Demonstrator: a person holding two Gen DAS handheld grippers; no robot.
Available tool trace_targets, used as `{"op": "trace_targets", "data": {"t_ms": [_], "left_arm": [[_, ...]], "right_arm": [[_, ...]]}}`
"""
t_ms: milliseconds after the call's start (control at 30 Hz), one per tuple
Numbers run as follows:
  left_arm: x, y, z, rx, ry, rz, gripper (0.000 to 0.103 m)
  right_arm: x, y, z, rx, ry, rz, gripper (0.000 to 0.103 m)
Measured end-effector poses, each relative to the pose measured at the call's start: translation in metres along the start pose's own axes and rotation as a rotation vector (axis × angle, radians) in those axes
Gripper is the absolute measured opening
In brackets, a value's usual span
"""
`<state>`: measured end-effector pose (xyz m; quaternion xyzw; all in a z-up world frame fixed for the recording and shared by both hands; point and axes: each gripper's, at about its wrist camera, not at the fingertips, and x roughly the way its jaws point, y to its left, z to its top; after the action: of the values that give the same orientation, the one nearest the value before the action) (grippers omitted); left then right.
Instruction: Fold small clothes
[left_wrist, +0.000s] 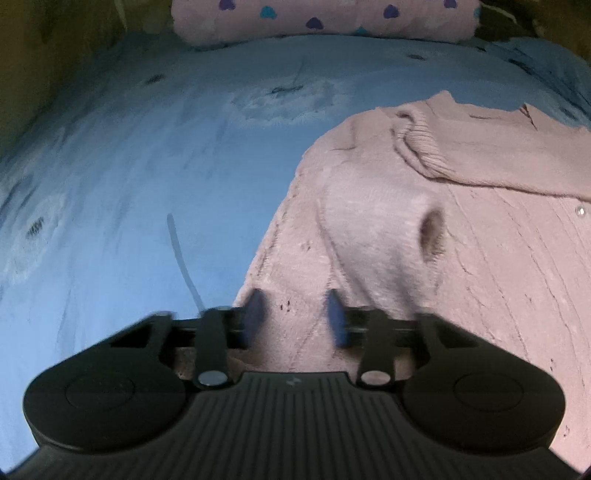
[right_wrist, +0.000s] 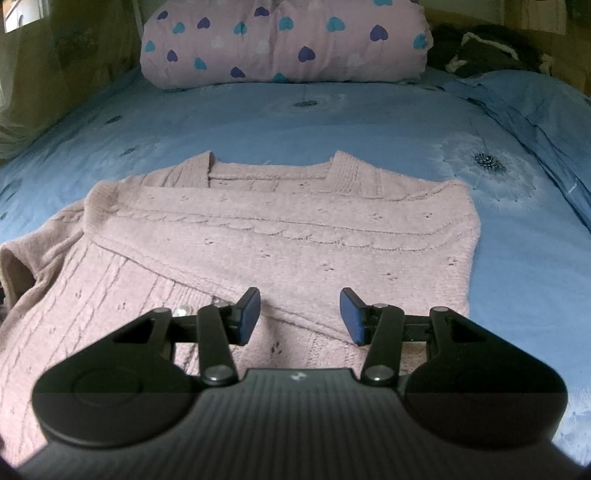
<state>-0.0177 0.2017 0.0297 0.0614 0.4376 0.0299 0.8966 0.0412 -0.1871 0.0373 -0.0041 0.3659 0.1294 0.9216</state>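
- My left hand-held gripper (left_wrist: 295, 314) (blurred) hangs over the sweater (left_wrist: 424, 258) edge, fingers apart.
- My right hand-held gripper (right_wrist: 299, 314) gapes above it, holding nothing.
- The sweater lies on the bed (right_wrist: 517, 277).

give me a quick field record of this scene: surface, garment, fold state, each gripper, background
surface: blue bedsheet with dandelion print
garment: pink knit sweater, lying flat
fold state: sleeve laid across the body
left gripper: blurred, over sweater's left edge, gap between fingers
right gripper: open, over lower sweater, holding nothing
background: pink heart-print pillow
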Motion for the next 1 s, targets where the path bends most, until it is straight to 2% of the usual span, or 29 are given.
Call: {"op": "trace_targets", "data": {"t_ms": [33, 133, 200, 233, 300, 433, 533, 667, 767, 833, 900, 933, 1000], "left_arm": [[-0.001, -0.003, 0.001, 0.014, 0.001, 0.014, 0.01], [-0.004, 0.001, 0.004, -0.024, -0.003, 0.039, 0.005], [-0.008, 0.01, 0.009, -0.057, -0.025, 0.106, 0.005], [-0.011, 0.017, 0.013, -0.065, -0.043, 0.166, 0.005], [-0.012, 0.032, 0.02, -0.1, -0.052, 0.212, 0.004], [-0.012, 0.053, 0.027, -0.163, -0.043, 0.192, 0.005], [-0.01, 0.055, 0.026, -0.173, -0.043, 0.116, 0.006], [-0.005, 0.053, 0.024, -0.183, -0.038, 0.07, 0.006], [0.0, 0.057, 0.02, -0.228, -0.022, 0.037, 0.009], [0.003, 0.062, 0.016, -0.269, -0.018, 0.005, 0.018], [0.005, 0.064, 0.012, -0.289, -0.009, -0.001, 0.045], [0.009, 0.063, 0.01, -0.287, 0.0, 0.009, 0.055], [0.013, 0.061, 0.004, -0.268, 0.007, 0.018, 0.057]], "right_arm": [[0.0, 0.0, 0.0, 0.001, -0.001, 0.0, 0.05], [-0.001, -0.001, 0.001, 0.006, -0.005, 0.004, 0.05], [-0.002, -0.002, 0.002, 0.01, -0.008, 0.018, 0.05], [-0.002, -0.003, 0.002, 0.015, -0.011, 0.025, 0.05], [-0.003, -0.004, 0.003, 0.023, -0.017, 0.03, 0.05], [-0.001, -0.004, 0.004, 0.024, -0.017, 0.024, 0.05], [0.001, -0.003, 0.004, 0.022, -0.009, 0.022, 0.05], [0.004, 0.0, 0.003, 0.013, 0.001, 0.019, 0.05], [0.006, 0.001, 0.002, 0.008, 0.007, 0.014, 0.05], [0.006, 0.001, 0.002, 0.006, 0.009, 0.011, 0.05], [0.007, 0.001, 0.002, 0.005, 0.009, 0.01, 0.05], [0.007, 0.001, 0.002, 0.004, 0.01, 0.01, 0.05], [0.008, 0.002, 0.002, 0.003, 0.011, 0.008, 0.05]]}}
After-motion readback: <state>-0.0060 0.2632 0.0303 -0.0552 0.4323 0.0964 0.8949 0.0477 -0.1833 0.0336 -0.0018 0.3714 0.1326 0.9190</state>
